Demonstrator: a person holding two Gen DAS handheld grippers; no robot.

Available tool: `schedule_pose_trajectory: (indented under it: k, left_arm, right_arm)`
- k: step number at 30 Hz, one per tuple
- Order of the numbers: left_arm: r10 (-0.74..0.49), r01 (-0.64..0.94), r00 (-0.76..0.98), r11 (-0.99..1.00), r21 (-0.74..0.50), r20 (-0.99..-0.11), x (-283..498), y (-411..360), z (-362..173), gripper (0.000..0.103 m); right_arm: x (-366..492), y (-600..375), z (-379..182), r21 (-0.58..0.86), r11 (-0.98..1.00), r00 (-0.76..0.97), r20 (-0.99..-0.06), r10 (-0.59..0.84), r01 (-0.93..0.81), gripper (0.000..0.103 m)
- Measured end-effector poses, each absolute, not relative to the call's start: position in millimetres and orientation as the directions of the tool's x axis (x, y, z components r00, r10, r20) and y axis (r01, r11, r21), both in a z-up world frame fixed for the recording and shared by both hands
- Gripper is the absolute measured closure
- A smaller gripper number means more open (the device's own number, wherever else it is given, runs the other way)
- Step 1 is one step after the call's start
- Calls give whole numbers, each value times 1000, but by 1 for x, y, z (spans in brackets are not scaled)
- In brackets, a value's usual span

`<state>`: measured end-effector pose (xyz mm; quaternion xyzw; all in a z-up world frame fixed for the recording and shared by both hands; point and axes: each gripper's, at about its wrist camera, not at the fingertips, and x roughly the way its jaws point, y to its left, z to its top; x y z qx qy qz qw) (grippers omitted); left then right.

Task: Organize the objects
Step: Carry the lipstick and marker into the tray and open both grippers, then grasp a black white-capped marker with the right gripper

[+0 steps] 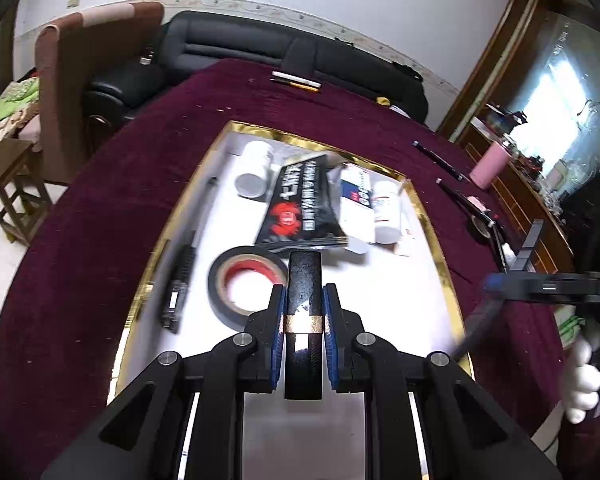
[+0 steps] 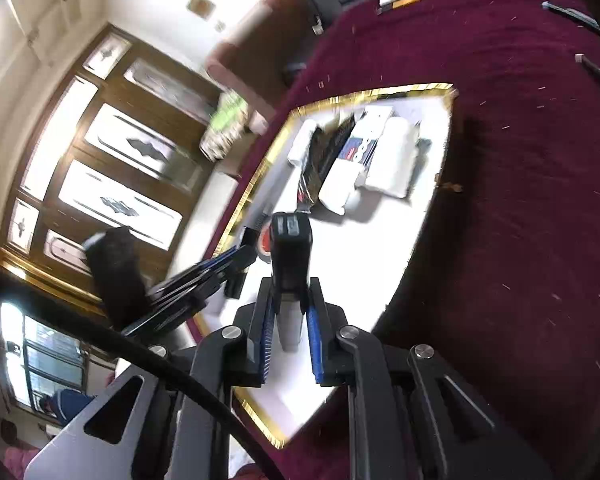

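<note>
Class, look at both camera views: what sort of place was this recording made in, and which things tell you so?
Most likely a home living room. A black sofa and a brown armchair stand behind the maroon-covered table, and a wooden cabinet with glass doors lines one wall.

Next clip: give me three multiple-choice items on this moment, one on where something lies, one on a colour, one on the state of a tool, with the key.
1. Where does the roll of tape lie?
A. In the gold-rimmed tray
B. On the sofa
C. On the bare cloth

2. What colour is the tablecloth?
A. Green
B. Dark red
C. Blue

3. What is the left tool doing?
A. Open, empty
B. Shut on a black tube
C. Shut on a white bottle

Key: 1 A, the roll of tape rests on the white floor of the tray. 2 B, the tablecloth is dark red. 3 B, the left tool clamps the black tube with its gold band.
</note>
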<state>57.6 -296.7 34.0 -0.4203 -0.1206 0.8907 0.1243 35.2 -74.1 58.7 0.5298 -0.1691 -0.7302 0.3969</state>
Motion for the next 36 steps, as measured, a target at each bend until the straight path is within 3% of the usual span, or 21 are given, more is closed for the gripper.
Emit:
schedule_pose_trajectory:
  k: [20, 23, 25, 36]
  left_arm:
    - [303, -130, -538, -952, -277, -787, 32, -274, 10, 87]
    - [306, -125, -542, -950, -285, -783, 31, -276, 10, 72]
    - [305, -127, -549, -951, -283, -778, 30, -276, 11, 62]
    - [333, -106, -616, -933, -344, -714, 43, -287, 27, 49]
  right_arm:
    - [4, -107, 38, 595, -735, -128, -742, -658, 325, 86]
    - [3, -111, 40, 557, -762, -157, -763, -627, 330, 84]
    - [2, -109, 43, 545, -771, -172, -768, -617, 330, 78]
    - [20, -37, 99, 571, -752, -367, -657, -659, 329, 76]
